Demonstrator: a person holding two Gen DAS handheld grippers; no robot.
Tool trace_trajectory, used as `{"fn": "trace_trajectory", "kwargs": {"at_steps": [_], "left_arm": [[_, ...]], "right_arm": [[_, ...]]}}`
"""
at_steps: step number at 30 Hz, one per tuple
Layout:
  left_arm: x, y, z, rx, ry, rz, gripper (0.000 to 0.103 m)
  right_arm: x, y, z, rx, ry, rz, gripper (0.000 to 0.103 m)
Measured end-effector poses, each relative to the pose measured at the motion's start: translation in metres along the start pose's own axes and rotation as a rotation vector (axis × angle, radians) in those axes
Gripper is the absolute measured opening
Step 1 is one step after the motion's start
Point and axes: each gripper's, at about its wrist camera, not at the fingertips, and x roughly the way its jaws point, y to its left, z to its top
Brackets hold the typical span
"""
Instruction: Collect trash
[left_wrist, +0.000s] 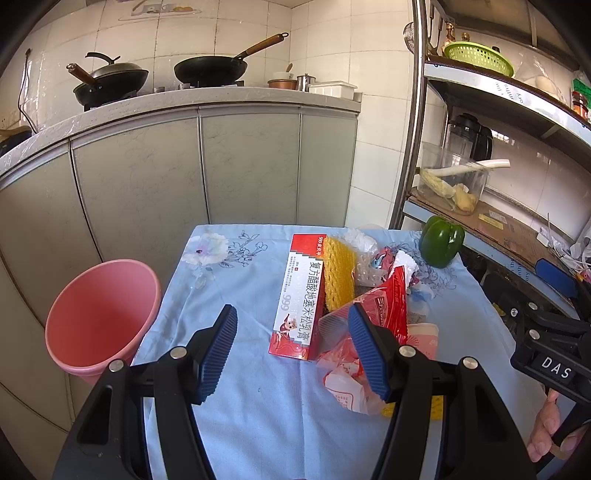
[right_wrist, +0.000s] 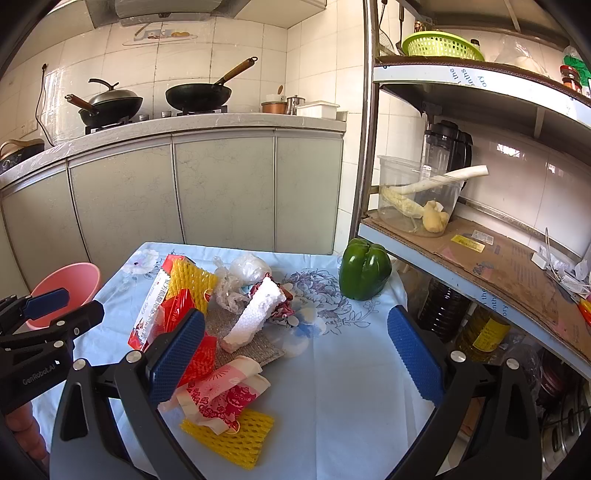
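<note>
Small surface (left_wrist: 229, 413) w/ pale blue floral cloth, kitchen cabinets behind. Trash sits in a loose heap on the cloth, centre to right in the left wrist view: red-white box (left_wrist: 301, 299) lying lengthwise, yellow foam net (left_wrist: 338, 273) just right of it & touching, clear plastic wrap (right_wrist: 242, 275) at the far side, white foam block (right_wrist: 255, 314) tilted on a grey mesh pad (right_wrist: 236, 345), red bag (left_wrist: 384, 302) over the box's right side. Nearer: crushed pink paper cup (right_wrist: 225, 395) on top of a 2nd yellow net (right_wrist: 229, 439). Green pepper (right_wrist: 364, 269) stands at the far right corner, apart from the heap.

Pink bin (left_wrist: 99, 314) is off the surface's left edge, lower down, mouth open toward the camera.

Left gripper (left_wrist: 291, 354): jaws spread, nothing between them; it hangs over the near part of the cloth, right pad in front of the red bag, whether touching it can't tell. Right gripper (right_wrist: 295, 354): jaws spread wide, nothing pinched, bare cloth between them; left pad overlaps the red bag & cup in view. A hand (left_wrist: 546, 432) shows at the lower right of the left wrist view, on the right gripper's handle.

Metal rack on the right holds a clear tub (right_wrist: 417, 195) w/ veg scraps.
</note>
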Motion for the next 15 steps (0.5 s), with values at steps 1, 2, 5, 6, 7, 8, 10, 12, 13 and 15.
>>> {"fn": "trace_trajectory", "kwargs": {"at_steps": [1,2,5,6,7,8,10,12,13,15], "left_arm": [[-0.0011,-0.0005,-0.0009,0.001,0.0,0.0,0.062],[0.0,-0.0009,-0.0008,0.001,0.0,0.001,0.062],[0.0008,-0.0009,-0.0007,0.001,0.0,-0.001,0.062],[0.0008,-0.001,-0.0005,0.001,0.0,0.0,0.062],[0.0008,-0.001,-0.0005,0.001,0.0,0.0,0.062],[0.0008,-0.0007,0.0,0.002,0.0,0.0,0.062],[0.0005,-0.0006,0.0003,0.002,0.0,-0.001,0.062],[0.0005,-0.0008,0.0004,0.002,-0.001,0.001,0.062],[0.0004,-0.0007,0.0005,0.003,0.0,0.001,0.062],[0.0004,-0.0005,0.0006,0.002,0.0,0.0,0.062]], "right_arm": [[0.0001,0.0,0.0,0.0,0.0,0.0,0.1],[0.0,0.0001,0.0,0.0,0.0,0.0,0.1],[0.0001,-0.0004,0.0002,0.0,0.0,-0.001,0.1],[0.0006,-0.0006,0.0001,0.001,0.0,-0.001,0.1],[0.0005,-0.0006,0.0001,0.001,0.0,-0.001,0.1],[-0.0001,-0.0004,0.0,0.0,-0.001,0.0,0.1],[0.0,-0.0007,0.0001,0.002,-0.001,0.0,0.1],[0.0,-0.0008,0.0001,0.001,-0.002,0.0,0.1],[0.0003,-0.001,0.0002,0.001,-0.003,0.0,0.1],[-0.0001,-0.001,0.0003,0.002,-0.002,0.0,0.1]]}}
